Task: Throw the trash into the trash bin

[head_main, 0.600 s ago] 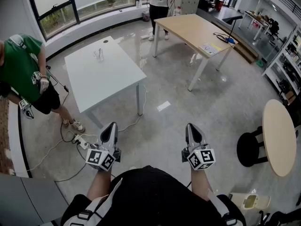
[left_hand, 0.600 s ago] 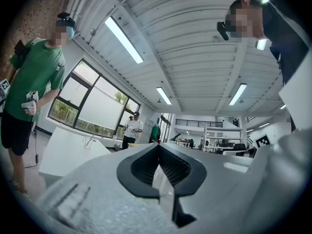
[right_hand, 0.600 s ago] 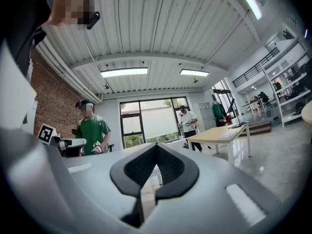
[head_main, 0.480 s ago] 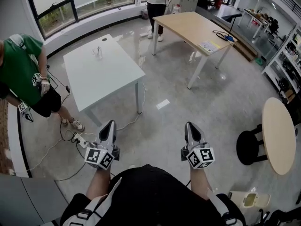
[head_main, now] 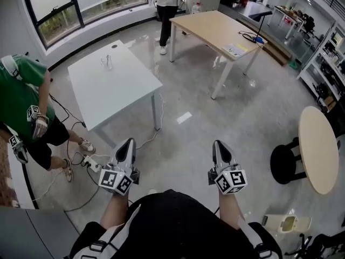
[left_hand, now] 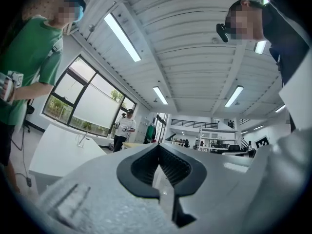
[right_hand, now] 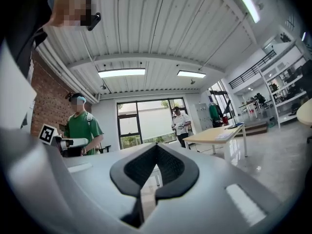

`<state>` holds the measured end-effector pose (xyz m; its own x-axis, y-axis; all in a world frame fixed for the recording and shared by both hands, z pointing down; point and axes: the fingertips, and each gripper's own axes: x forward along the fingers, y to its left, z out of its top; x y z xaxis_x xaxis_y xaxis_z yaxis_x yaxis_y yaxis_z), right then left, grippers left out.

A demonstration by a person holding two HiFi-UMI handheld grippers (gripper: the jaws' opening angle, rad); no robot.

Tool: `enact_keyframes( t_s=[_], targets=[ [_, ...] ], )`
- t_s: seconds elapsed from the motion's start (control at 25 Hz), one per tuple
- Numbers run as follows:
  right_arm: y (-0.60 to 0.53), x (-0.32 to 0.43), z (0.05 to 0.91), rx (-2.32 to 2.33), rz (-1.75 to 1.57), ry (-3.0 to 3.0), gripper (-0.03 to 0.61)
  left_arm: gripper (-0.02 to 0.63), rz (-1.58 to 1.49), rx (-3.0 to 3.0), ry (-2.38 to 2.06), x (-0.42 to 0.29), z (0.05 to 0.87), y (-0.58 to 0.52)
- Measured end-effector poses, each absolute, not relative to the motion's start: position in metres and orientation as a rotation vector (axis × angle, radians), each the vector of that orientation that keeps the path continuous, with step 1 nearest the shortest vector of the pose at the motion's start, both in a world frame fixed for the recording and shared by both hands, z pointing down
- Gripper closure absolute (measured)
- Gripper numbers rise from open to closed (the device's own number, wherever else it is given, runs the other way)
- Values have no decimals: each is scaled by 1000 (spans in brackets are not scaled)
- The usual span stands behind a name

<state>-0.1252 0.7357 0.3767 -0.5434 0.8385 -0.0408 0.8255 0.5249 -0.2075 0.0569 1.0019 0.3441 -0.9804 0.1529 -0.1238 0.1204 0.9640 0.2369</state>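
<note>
My left gripper [head_main: 125, 143] and right gripper [head_main: 218, 143] are held side by side close to my body, level and pointing forward over the grey floor. Both are shut with nothing between the jaws; their tips meet in the left gripper view [left_hand: 159, 146] and the right gripper view [right_hand: 157, 145]. A small clear object [head_main: 108, 62] stands on the white table [head_main: 126, 90] ahead on the left, far from both grippers. A pale bin-like container [head_main: 285, 224] sits on the floor at the lower right.
A person in green [head_main: 21, 96] with grippers stands at the left beside a cable and power strip [head_main: 92, 162]. Another person [head_main: 168, 4] stands by the wooden table [head_main: 215, 28]. A round table [head_main: 318, 150], a black stool [head_main: 285, 163] and shelves [head_main: 329, 63] are on the right.
The head view has shifted: the tables and the person in green have slid left and slightly up in the picture. Both grippers keep their place and stay shut.
</note>
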Motion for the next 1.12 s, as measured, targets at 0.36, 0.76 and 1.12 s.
enact_keyframes(
  t_s=[0.36, 0.76, 1.12],
  targets=[
    [705, -118, 367, -1317, 311, -2790, 572, 611, 356, -1, 2977, 31, 337, 994],
    [669, -91, 361, -1068, 258, -2910, 572, 611, 332, -287, 2977, 0, 343, 972],
    [597, -69, 356, -831, 211, -3019, 572, 611, 384, -548, 2953, -33, 366, 914]
  ],
)
